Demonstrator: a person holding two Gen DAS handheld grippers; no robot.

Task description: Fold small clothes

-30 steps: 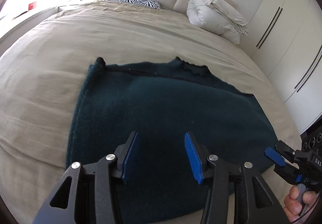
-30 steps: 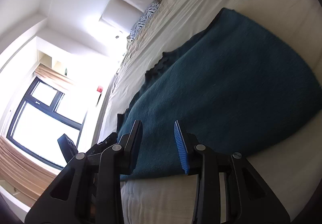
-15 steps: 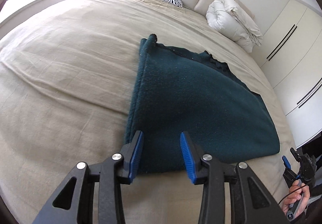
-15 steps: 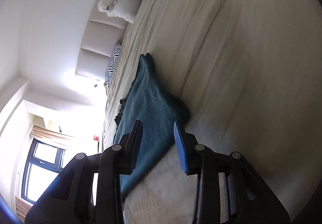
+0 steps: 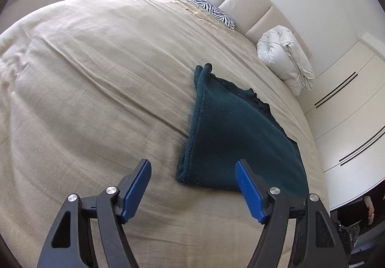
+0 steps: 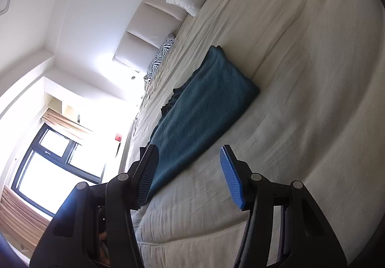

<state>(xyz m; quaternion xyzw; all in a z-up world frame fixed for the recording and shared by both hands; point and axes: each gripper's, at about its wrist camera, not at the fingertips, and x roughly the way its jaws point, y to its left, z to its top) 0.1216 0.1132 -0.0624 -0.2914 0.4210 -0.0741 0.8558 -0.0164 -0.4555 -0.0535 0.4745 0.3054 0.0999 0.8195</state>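
While both grippers' fingers had just been opening, empty, left gripper (image 5: 192, 189) and right gripper (image 6: 190, 175) backed off; folded teal garment (image 5: 231, 138) lay on bed (image 5: 96, 75). Next fold: pinch both near corners evenly.

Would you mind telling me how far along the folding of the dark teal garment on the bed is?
Done: the teal garment lies folded over on the bed. In hand: nothing; the left gripper and right gripper have just been opening, empty, clear of the cloth. Left: possibly another fold to make it smaller, though I cannot be sure.
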